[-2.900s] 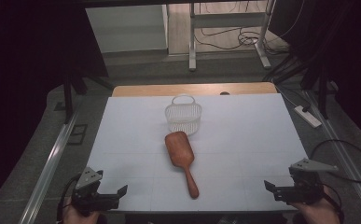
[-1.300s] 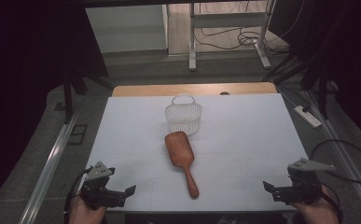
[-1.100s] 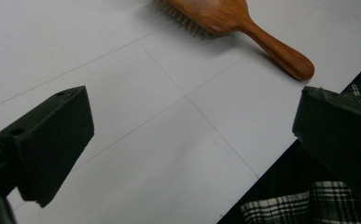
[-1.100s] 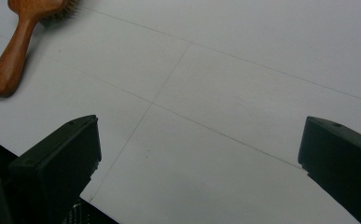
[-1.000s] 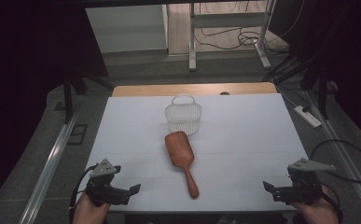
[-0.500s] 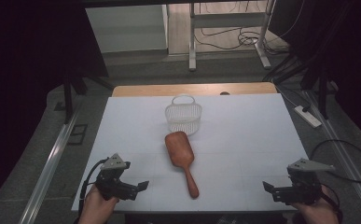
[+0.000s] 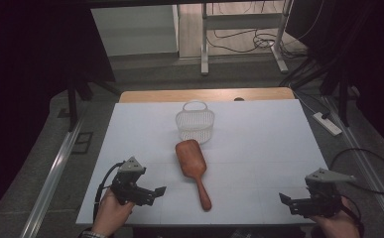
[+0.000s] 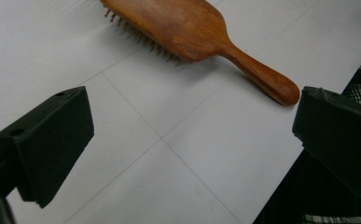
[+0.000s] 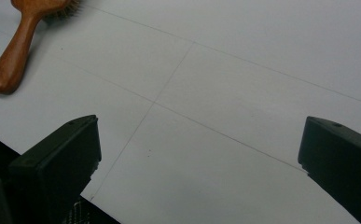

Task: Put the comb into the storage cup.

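A wooden hairbrush (image 7: pixel 193 168) is lying near the middle of the white bench (image 7: pixel 259 148), just in front of a white wire basket (image 7: pixel 195 124) that is standing toward the far edge. Its long axis is running from the basket toward the person, slanting slightly to the right: the broad head is pointing at the basket and the handle end is pointing at the near edge.

The left tongs (image 7: pixel 159 191) are hovering over the near left part of the bench, jaws spread wide and holding nothing, aimed toward the handle and well short of it. The right tongs (image 7: pixel 285 198) are sitting at the near right corner, likewise spread and empty, well apart from the brush.

The left gripper view is showing what the high view is not: the bristles under the head, facing down onto the bench, with the smooth back up. The right gripper view is catching the handle and a fringe of bristles at its top left corner, plus faint grid lines on the bench surface.
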`<state>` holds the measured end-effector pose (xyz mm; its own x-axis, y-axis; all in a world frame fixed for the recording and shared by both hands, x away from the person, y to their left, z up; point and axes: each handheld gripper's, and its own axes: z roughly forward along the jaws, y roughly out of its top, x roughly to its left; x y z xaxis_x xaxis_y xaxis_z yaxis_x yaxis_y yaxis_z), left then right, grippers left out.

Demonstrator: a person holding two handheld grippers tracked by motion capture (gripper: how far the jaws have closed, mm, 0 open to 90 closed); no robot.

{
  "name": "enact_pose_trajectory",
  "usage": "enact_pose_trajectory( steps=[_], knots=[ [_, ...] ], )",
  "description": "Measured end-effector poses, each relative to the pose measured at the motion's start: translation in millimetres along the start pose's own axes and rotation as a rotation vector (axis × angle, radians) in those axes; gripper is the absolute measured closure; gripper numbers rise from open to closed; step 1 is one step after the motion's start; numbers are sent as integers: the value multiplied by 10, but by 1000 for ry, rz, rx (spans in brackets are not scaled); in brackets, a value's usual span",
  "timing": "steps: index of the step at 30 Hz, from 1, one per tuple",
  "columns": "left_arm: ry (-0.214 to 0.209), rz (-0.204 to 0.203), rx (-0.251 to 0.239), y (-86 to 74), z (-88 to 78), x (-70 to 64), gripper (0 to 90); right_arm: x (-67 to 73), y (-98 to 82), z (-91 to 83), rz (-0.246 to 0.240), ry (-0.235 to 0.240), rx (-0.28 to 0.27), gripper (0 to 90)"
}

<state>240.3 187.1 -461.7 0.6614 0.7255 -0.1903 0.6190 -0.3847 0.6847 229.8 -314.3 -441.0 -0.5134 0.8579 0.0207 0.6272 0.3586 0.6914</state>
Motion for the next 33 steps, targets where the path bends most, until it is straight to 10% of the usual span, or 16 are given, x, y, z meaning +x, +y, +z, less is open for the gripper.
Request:
enact_pose_trajectory(
  steps=[33],
  knots=[
    [-53, 50, 78, 422, 436, -127, 1, -1, 2, 10, 0, -4, 9, 0]
  ],
)
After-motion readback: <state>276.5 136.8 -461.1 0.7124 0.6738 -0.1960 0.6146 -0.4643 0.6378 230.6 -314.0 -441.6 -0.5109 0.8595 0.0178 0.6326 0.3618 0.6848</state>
